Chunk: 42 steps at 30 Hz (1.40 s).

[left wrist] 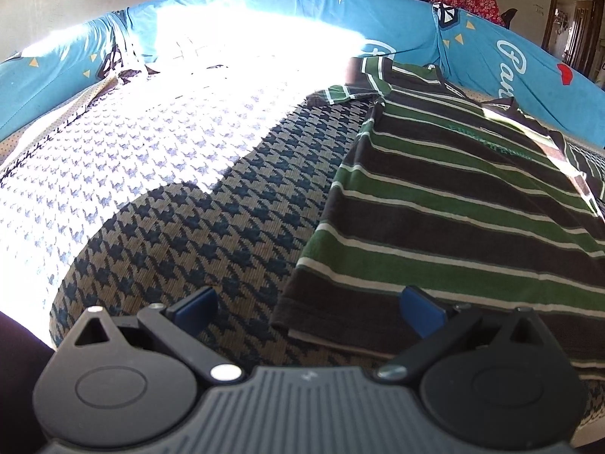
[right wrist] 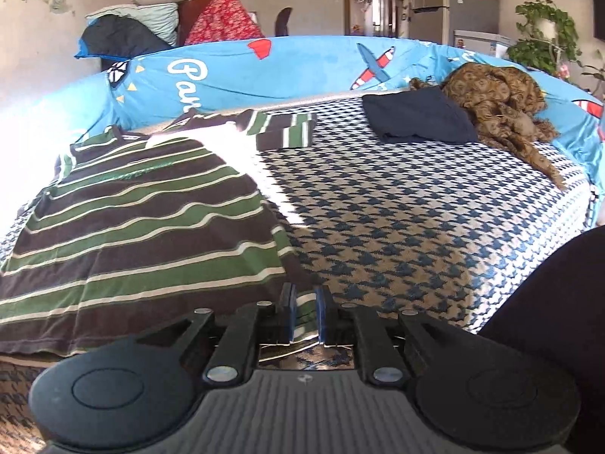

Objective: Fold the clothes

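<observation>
A: Where is the striped shirt (right wrist: 132, 219) lying?

B: It lies flat on the houndstooth bed cover (right wrist: 397, 219), its collar toward the far edge, where the blue bolster (right wrist: 264, 72) runs, and its hem at the near edge.

A: And the tongs?

B: The left gripper (left wrist: 308, 312) is wide apart over the shirt's near left corner; one blue pad is above the cover, the other above the hem. The right gripper (right wrist: 304, 316) is narrow, nearly closed at the shirt's near right corner; if it pinches the cloth, I cannot tell.

A: Anything else?

B: A folded navy garment (right wrist: 419, 119) and a brown patterned cloth (right wrist: 499, 102) lie at the far right corner.
</observation>
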Tool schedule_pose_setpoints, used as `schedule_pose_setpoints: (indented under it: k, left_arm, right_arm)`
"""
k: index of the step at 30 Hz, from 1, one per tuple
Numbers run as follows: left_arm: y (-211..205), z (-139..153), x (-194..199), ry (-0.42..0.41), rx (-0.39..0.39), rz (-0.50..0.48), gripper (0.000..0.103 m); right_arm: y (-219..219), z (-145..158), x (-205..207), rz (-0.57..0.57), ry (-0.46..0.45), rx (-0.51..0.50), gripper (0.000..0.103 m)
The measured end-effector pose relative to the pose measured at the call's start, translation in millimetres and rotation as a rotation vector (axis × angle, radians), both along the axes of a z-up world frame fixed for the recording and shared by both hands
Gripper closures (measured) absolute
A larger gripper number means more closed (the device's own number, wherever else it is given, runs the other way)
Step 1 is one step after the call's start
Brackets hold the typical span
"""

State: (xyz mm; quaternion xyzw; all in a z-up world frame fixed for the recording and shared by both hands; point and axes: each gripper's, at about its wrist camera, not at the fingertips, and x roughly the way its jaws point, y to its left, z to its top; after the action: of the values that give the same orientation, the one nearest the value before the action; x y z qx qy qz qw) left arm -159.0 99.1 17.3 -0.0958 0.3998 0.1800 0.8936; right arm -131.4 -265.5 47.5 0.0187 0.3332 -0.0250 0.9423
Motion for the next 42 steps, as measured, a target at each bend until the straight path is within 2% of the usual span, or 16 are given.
schedule_pose_setpoints:
  k: [8, 22, 29, 36, 42]
  left_arm:
    - [11.4, 11.8, 11.3, 0.011, -0.017, -0.012, 0.0]
    - [38.3, 29.2, 39.3, 0.042, -0.012, -0.096, 0.0]
    - [46.4, 29.1, 37.9, 0.037, -0.019, -0.093, 0.0]
    - [52.7, 29.3, 32.7, 0.026, -0.031, -0.079, 0.0]
    - [59.9, 29.2, 31.0, 0.019, -0.057, -0.051, 0.0]
  right_arm:
    - [35.7, -3.9, -6.3, 0.242, -0.002, 0.031, 0.092]
    - [127.7, -16.9, -14.4, 0.685, 0.038, 0.073, 0.091]
    - [177.0, -19.7, -18.0, 0.842, 0.027, 0.073, 0.081]
    - [218.0, -29.4, -16.4, 0.947, 0.015, 0.032, 0.068]
    - [237.4, -35.0, -19.9, 1.022, -0.003, -0.03, 0.066]
